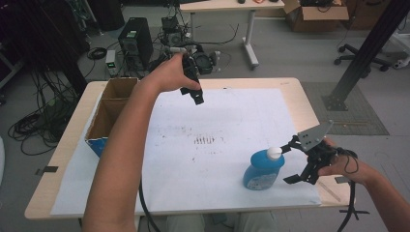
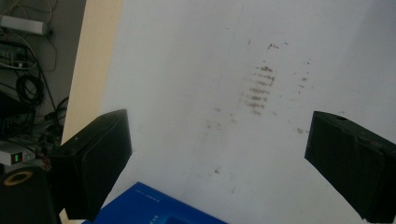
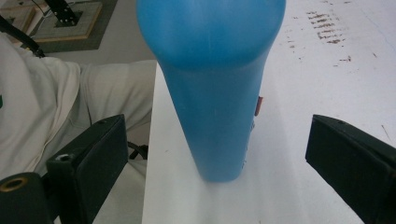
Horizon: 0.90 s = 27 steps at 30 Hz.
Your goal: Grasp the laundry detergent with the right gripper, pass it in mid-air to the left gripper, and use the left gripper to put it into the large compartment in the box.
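Observation:
A blue bottle (image 1: 262,170) with a white cap (image 1: 274,152) stands upright on the white paper (image 1: 232,116), near the front right of the table. My right gripper (image 1: 287,163) is open just to its right, jaws pointing at it. In the right gripper view the blue bottle (image 3: 212,88) rises between and just ahead of the spread jaws, and nothing touches it. My left gripper (image 1: 194,94) hangs high over the back middle of the table, open and empty. In its own view my left gripper (image 2: 219,140) looks down on bare paper with brown marks (image 2: 259,88).
An open cardboard box (image 1: 110,110) with a blue side stands at the table's left edge; its blue corner (image 2: 154,207) shows in the left gripper view. Past the far edge are a computer tower (image 1: 135,41) and cables. The person's legs (image 3: 56,102) lie beside the front edge.

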Available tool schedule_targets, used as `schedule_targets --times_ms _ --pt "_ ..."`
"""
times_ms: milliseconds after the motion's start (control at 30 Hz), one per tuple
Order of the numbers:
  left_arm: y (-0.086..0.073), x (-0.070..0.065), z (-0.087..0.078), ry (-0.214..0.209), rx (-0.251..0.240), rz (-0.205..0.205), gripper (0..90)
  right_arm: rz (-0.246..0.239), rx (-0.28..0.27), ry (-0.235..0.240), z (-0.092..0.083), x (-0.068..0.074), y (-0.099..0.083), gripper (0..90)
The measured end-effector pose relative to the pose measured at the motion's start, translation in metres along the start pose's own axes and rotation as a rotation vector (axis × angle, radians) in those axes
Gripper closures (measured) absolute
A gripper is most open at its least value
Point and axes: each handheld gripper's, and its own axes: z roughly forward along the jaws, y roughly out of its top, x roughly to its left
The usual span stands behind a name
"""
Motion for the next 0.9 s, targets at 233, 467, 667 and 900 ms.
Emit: schedule_targets --times_ms 233,467,667,900 --pt "0.000 0.000 0.001 0.001 0.003 0.000 7.6 0.008 -0.030 0.003 0.005 0.000 -0.006 5.5" --pt "0.000 0.000 0.002 0.001 -0.004 -0.006 7.6 0.018 -0.087 -0.001 0.010 -0.002 -0.012 5.5" --pt "0.001 0.001 0.001 -0.001 0.000 -0.006 7.6 0.025 -0.110 0.001 0.014 -0.002 -0.015 5.2" --pt "0.001 0.000 0.002 0.001 0.000 -0.008 7.5 0.034 -0.138 0.005 0.020 -0.002 -0.019 4.6"
